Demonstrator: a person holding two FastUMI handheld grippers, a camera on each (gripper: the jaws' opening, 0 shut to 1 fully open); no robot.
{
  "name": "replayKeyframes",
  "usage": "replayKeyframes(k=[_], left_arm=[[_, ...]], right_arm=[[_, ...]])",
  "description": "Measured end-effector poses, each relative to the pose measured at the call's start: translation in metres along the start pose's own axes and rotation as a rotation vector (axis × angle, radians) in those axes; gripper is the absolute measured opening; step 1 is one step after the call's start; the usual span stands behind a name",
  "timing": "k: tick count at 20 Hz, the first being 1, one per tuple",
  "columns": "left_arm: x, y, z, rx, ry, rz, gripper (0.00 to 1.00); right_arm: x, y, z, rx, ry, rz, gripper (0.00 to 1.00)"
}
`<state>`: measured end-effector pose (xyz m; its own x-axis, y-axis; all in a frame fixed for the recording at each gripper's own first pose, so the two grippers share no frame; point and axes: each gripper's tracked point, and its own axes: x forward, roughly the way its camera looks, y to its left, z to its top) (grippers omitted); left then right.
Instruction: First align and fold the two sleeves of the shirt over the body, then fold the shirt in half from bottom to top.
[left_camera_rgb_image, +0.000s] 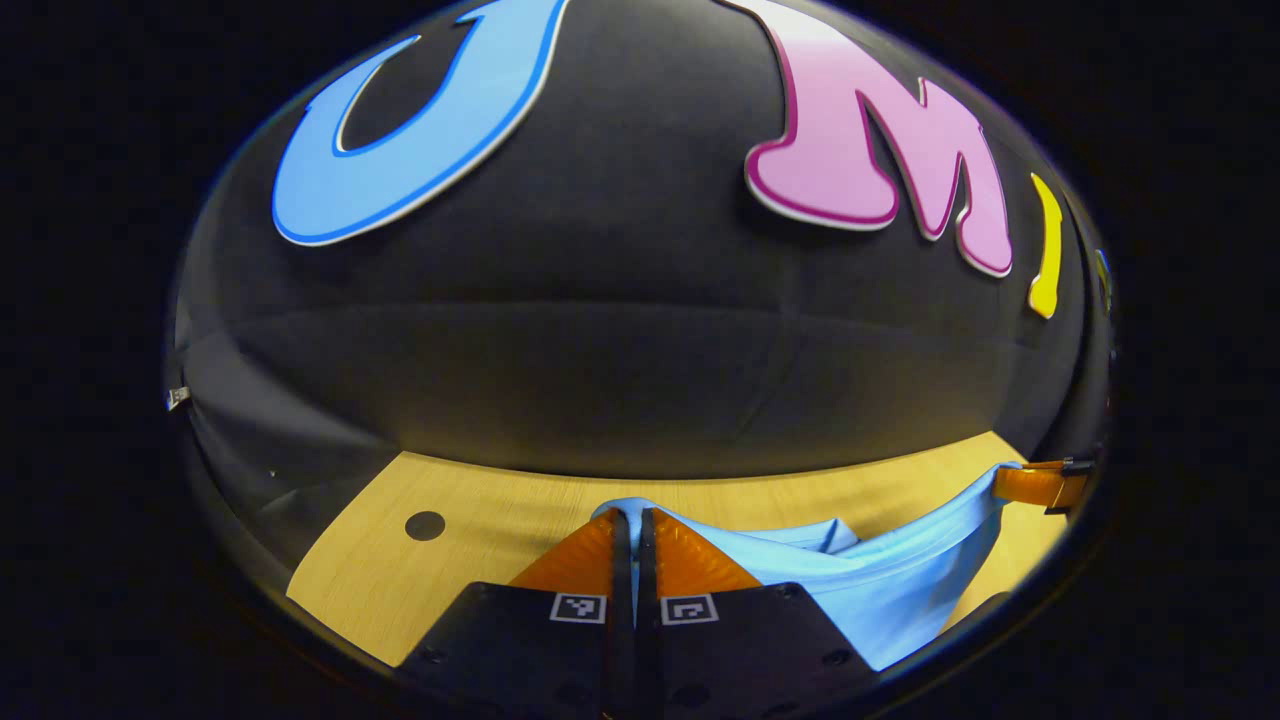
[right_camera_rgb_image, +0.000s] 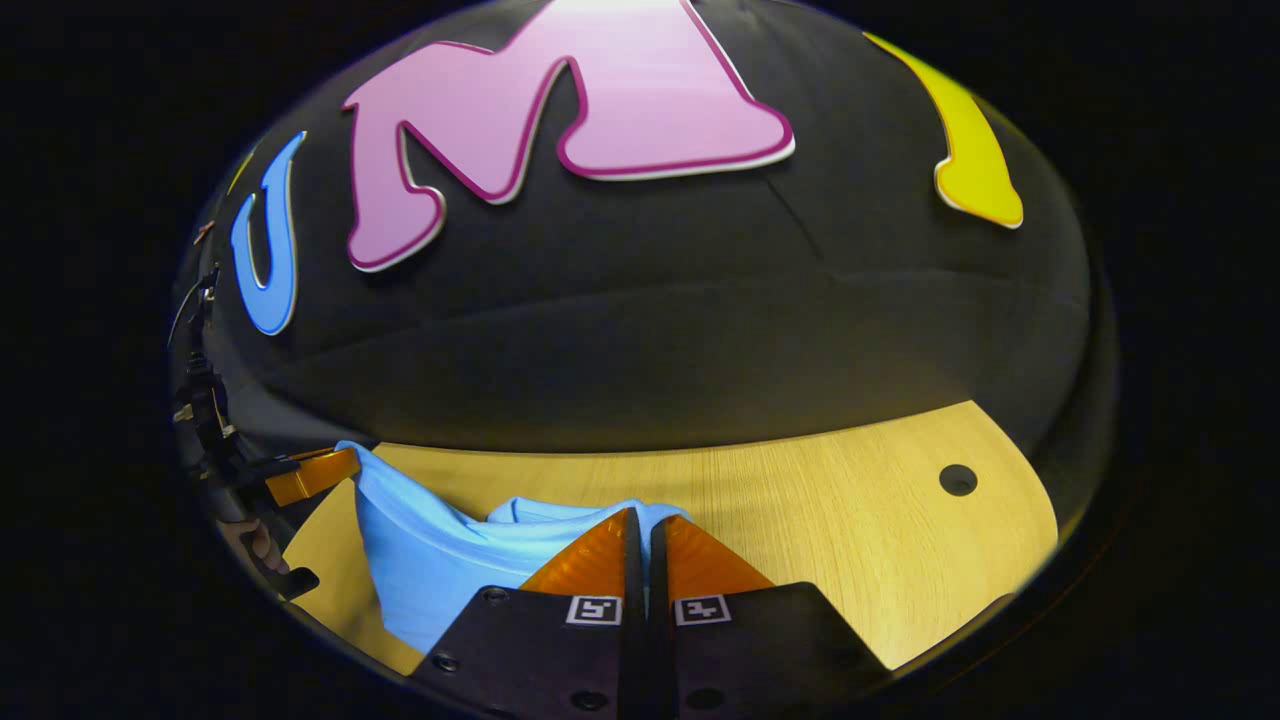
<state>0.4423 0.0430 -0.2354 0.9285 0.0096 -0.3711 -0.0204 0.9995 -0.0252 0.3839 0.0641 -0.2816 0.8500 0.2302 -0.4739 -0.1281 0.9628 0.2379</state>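
Your left gripper (left_camera_rgb_image: 634, 525) and right gripper (right_camera_rgb_image: 641, 525) are each pinching an edge of the blue shirt (left_camera_rgb_image: 880, 585), which is hanging slack between them above the wooden table (right_camera_rgb_image: 850, 530), near its round hole (right_camera_rgb_image: 958, 480).

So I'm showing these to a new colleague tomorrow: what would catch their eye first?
The light blue shirt, lifted off the wooden table and stretched between the two tongs. In the left gripper view the left tongs pinch one bunched edge of it near the bottom centre; in the right gripper view the right tongs pinch the other.
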Motion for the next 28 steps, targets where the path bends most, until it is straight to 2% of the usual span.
replayKeyframes(k=[4,10,16,22,23,26,27,28], left_arm=[[0.039,0.011,-0.038,0.003,0.079,0.045,0.05],[0.067,0.015,-0.078,0.059,0.159,0.089,0.06],[0.077,0.017,-0.099,0.070,0.201,0.113,0.06],[0.080,0.010,-0.117,0.056,0.248,0.087,0.06],[0.081,0.009,-0.121,0.048,0.259,0.079,0.08],[0.080,0.009,-0.119,0.029,0.255,0.060,0.15],[0.080,0.007,-0.119,0.020,0.255,0.048,0.24],[0.078,0.004,-0.120,0.011,0.261,0.034,0.26]], right_arm=[[0.042,-0.012,-0.027,0.008,0.055,-0.023,0.04],[0.083,-0.025,-0.069,0.006,0.140,-0.054,0.05],[0.092,-0.035,-0.087,0.012,0.174,-0.075,0.04],[0.092,-0.037,-0.094,0.002,0.189,-0.084,0.06],[0.091,-0.037,-0.092,0.010,0.188,-0.081,0.12],[0.091,-0.036,-0.094,0.032,0.193,-0.082,0.14],[0.092,-0.035,-0.094,0.036,0.194,-0.083,0.15],[0.092,-0.034,-0.092,0.037,0.194,-0.083,0.23]])
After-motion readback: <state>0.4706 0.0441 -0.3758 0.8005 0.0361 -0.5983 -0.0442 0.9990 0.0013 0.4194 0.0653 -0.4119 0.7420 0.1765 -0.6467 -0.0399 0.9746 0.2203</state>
